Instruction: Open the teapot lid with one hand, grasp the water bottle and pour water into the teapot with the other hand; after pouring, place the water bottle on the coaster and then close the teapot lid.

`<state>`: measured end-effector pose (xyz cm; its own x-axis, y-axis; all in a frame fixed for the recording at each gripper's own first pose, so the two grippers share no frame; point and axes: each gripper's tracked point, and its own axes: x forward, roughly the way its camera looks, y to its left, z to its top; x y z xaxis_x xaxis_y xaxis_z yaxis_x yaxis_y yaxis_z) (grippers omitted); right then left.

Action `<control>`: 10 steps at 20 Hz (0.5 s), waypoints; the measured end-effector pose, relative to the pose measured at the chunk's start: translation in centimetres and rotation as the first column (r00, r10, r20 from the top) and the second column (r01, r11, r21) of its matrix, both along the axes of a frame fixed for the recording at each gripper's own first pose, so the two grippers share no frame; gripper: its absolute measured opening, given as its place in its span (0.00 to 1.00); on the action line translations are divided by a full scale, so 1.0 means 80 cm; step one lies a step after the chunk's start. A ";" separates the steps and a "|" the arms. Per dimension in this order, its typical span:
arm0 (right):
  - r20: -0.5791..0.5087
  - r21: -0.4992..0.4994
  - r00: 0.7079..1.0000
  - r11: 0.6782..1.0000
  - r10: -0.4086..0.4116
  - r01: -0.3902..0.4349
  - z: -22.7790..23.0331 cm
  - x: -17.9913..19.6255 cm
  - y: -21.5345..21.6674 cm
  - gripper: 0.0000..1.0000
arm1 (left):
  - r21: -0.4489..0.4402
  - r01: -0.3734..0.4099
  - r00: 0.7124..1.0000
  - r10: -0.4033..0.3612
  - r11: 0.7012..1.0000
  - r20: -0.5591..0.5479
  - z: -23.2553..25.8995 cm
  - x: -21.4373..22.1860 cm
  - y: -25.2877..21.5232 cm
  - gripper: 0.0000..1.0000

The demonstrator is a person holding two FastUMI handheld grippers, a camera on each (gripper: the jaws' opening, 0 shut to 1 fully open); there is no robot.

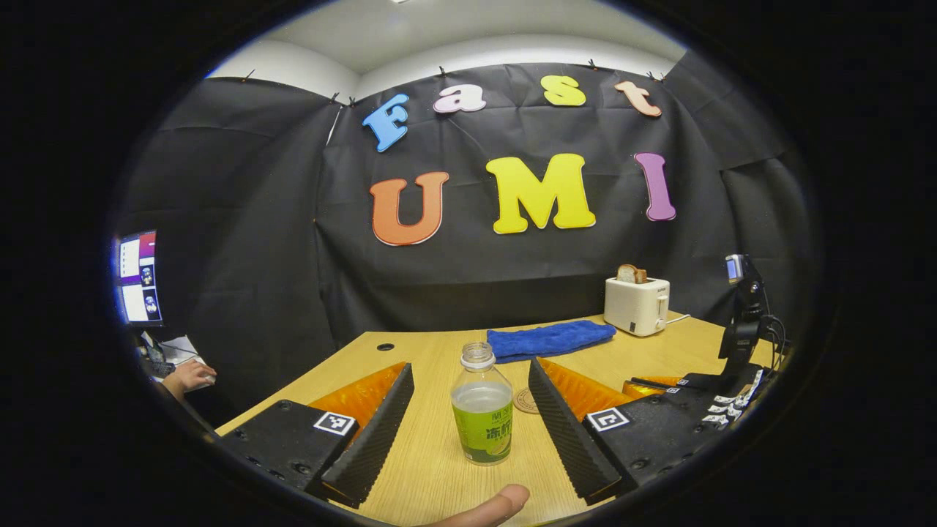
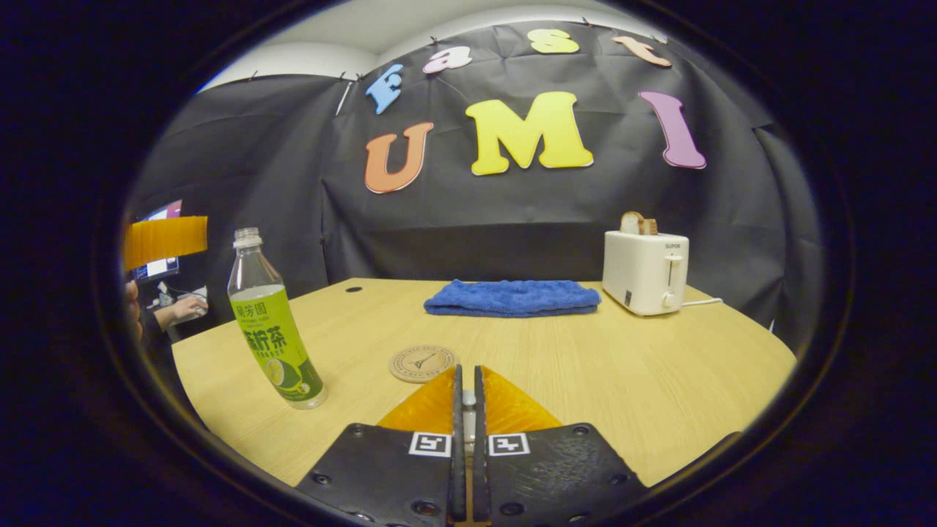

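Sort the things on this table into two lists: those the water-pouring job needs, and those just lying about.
For the job:
clear plastic water bottle with green label
round brown coaster

Lying about:
folded blue towel
white toaster holding bread

Both views low over table, facing booth wall

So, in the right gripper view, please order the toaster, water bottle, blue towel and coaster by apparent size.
1. Water bottle, nearest the camera, so inflated.
2. Blue towel and toaster: look alike, unranked.
3. Coaster, smallest.
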<state>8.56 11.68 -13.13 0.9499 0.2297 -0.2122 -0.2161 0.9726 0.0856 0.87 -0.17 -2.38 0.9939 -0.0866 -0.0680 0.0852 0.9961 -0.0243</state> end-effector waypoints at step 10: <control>0.157 0.040 0.987 0.999 -0.025 0.018 0.097 -0.029 -0.019 0.00 | -0.093 0.022 0.999 -0.026 0.995 -0.042 -0.006 0.005 0.024 0.99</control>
<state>6.26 10.19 -5.34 0.9755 0.2140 -0.0511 -0.2089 0.9738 0.0898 1.25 1.77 -2.88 0.9878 -0.1181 -0.1011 0.1057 0.9871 -0.1204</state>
